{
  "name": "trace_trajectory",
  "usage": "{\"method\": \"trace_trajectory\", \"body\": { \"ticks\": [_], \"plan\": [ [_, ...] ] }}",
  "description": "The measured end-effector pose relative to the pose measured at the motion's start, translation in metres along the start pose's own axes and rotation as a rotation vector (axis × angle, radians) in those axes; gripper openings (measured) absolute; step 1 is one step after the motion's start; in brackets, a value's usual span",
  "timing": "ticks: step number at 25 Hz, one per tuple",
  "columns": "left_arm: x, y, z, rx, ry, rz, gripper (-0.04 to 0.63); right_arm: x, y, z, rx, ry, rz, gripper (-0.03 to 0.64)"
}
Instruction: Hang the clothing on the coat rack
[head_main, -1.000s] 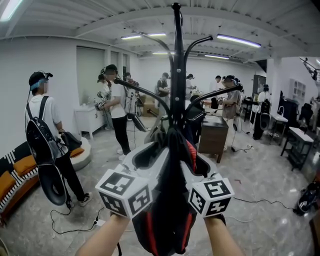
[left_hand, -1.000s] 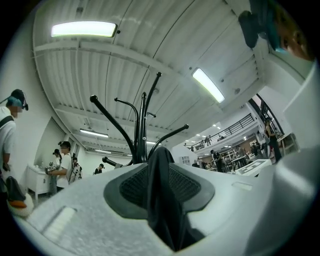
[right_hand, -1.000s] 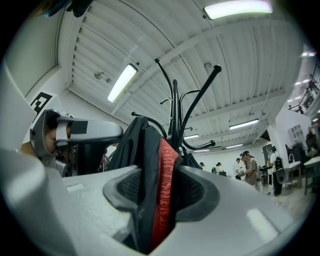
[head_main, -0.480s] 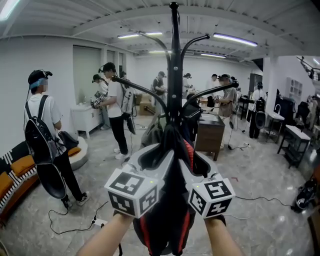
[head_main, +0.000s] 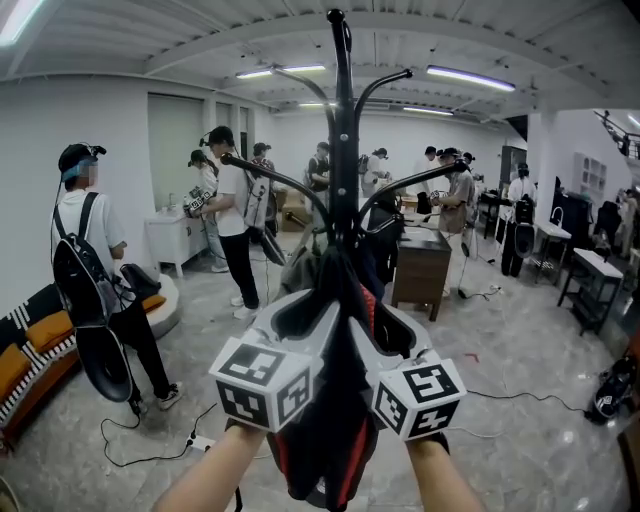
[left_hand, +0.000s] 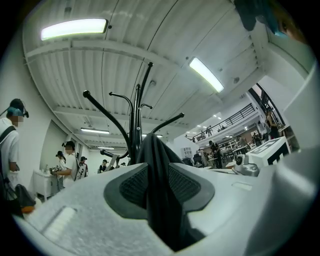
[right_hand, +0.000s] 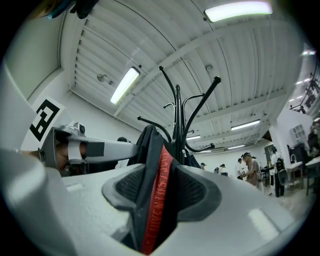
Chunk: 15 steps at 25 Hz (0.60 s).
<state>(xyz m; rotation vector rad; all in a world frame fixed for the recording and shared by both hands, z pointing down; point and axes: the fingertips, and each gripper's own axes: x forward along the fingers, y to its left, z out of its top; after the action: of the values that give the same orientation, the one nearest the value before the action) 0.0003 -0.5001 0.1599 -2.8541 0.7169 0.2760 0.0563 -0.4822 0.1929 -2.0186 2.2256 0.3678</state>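
A black garment with red trim (head_main: 335, 430) hangs between both grippers, right in front of the black coat rack (head_main: 342, 150). Its upper part reaches up to the rack's pole, below the curved hooks. My left gripper (head_main: 300, 312) is shut on a dark fold of the garment (left_hand: 156, 170), with the rack (left_hand: 136, 125) just beyond. My right gripper (head_main: 378, 322) has the garment's red strip (right_hand: 159, 185) between its pads, and its jaws are opening. The rack (right_hand: 177, 115) rises close behind that strip. Whether the garment rests on a hook is hidden.
Several people stand around the room; the nearest, with a backpack (head_main: 85, 280), is at the left. A dark wooden cabinet (head_main: 425, 270) stands behind the rack. Cables (head_main: 150, 450) lie on the grey floor, with an orange-cushioned bench (head_main: 30, 360) at the far left.
The rack has shifted slightly left in the head view. Both grippers stay on the garment in nearly the same place; the left one has risen a little.
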Motion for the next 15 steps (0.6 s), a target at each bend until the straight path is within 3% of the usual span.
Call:
{"method": "trace_trajectory", "body": {
  "ticks": [15],
  "plan": [
    [-0.007, -0.009, -0.016, 0.003, 0.041, 0.09, 0.106, -0.023, -0.001, -0.007, 0.019, 0.008, 0.047, 0.176]
  ]
}}
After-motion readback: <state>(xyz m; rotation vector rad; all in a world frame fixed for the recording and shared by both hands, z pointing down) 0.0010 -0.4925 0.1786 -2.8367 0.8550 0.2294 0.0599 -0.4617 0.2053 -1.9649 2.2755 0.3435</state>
